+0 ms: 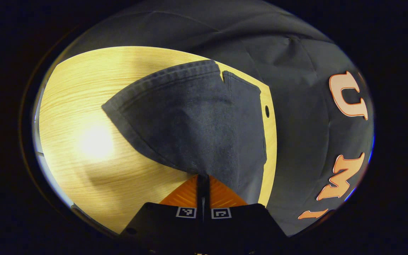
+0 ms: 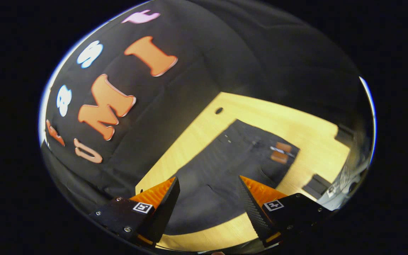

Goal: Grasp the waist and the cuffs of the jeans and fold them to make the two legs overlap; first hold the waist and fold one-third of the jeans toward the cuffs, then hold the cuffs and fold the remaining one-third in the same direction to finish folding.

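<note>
Nearest, in the left gripper view: left gripper (image 1: 203, 184) w/ fingers pressed together on dark cloth of the jeans (image 1: 193, 124), which rise out of the pinch and fan away toward a hemmed edge, prob a cuff end. Cloth looks lifted at the pinch, rest draped on the table (image 1: 83, 106).

In the right gripper view, right gripper (image 2: 207, 191) is spread wide, nothing between the fingers, hanging above the jeans (image 2: 225, 166). Beyond it the garment lies flat on the table (image 2: 296, 120), the waist end w/ patch (image 2: 280, 152) toward the far side.

Progress, my read: early. Jeans look mostly laid out at length, no thirds fold visible. Whether the legs already overlap I can't tell. Left has one end; right has yet to take hold. Waist fold and cuff fold both seem left to do.

Surface: pale wood-grain tabletop, bright lamp glare on it, a small round hole (image 1: 267, 111) near the edge. A dark flat object (image 2: 316, 184) sits on the table past the jeans; can't tell what. Farther: black cloth wall (image 1: 296, 71) behind the table.
</note>
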A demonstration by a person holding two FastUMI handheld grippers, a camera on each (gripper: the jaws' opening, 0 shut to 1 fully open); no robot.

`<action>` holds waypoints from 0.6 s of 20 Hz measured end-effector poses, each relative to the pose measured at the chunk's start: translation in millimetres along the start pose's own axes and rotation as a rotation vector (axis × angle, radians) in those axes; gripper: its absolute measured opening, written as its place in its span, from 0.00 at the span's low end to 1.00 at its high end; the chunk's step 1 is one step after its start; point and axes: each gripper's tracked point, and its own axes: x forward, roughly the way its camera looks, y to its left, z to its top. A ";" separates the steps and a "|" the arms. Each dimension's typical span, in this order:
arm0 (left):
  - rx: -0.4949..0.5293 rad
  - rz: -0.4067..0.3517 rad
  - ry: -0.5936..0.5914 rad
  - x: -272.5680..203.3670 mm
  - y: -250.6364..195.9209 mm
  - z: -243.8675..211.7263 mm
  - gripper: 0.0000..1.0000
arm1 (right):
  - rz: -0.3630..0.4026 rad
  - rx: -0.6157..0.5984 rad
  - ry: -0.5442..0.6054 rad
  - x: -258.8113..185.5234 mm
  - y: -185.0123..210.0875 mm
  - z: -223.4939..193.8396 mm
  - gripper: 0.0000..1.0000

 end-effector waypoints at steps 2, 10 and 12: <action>-0.011 0.007 0.009 1.7 0.2 1.4 0.01 | -0.040 0.094 0.037 7.5 -27.8 -11.2 0.98; 0.000 0.025 -0.001 -15.3 -9.0 -3.9 0.01 | -0.206 0.271 0.126 58.9 -119.5 -33.7 0.98; -0.002 0.032 -0.002 -15.6 -8.9 -6.2 0.01 | -0.238 0.301 0.146 69.9 -130.9 -35.1 0.98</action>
